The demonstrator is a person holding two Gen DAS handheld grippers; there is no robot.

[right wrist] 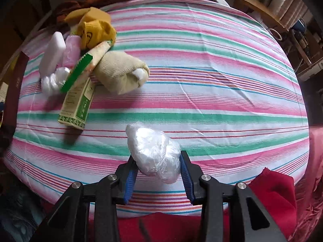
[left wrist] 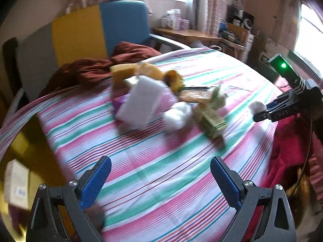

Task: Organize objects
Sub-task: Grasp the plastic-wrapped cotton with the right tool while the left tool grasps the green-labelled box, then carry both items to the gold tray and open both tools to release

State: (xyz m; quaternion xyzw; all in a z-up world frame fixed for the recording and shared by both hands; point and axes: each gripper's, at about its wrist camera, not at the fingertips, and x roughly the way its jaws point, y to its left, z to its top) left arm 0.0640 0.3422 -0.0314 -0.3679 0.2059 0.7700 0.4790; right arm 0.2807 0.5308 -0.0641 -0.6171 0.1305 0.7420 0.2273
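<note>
A pile of objects lies on the striped sheet (right wrist: 201,76): a white block (left wrist: 141,104) (right wrist: 52,52), a pink packet (right wrist: 71,50), a yellow cloth (right wrist: 94,28), a beige rolled cloth (right wrist: 121,70), a green-and-cream box (left wrist: 212,119) (right wrist: 77,102) and a white plastic bundle (left wrist: 176,115) (right wrist: 52,79). My right gripper (right wrist: 158,161) is shut on another white plastic-wrapped ball (right wrist: 154,153), held over the sheet near its front edge; it shows at the right in the left wrist view (left wrist: 257,106). My left gripper (left wrist: 160,173) is open and empty above the sheet, short of the pile.
A dark red blanket (left wrist: 97,66) lies behind the pile. Red cloth (right wrist: 276,191) lies at the sheet's near right edge. A blue-and-yellow panel (left wrist: 97,30) stands behind the bed. A wooden table (left wrist: 187,33) with boxes and cluttered shelves stand at the back right.
</note>
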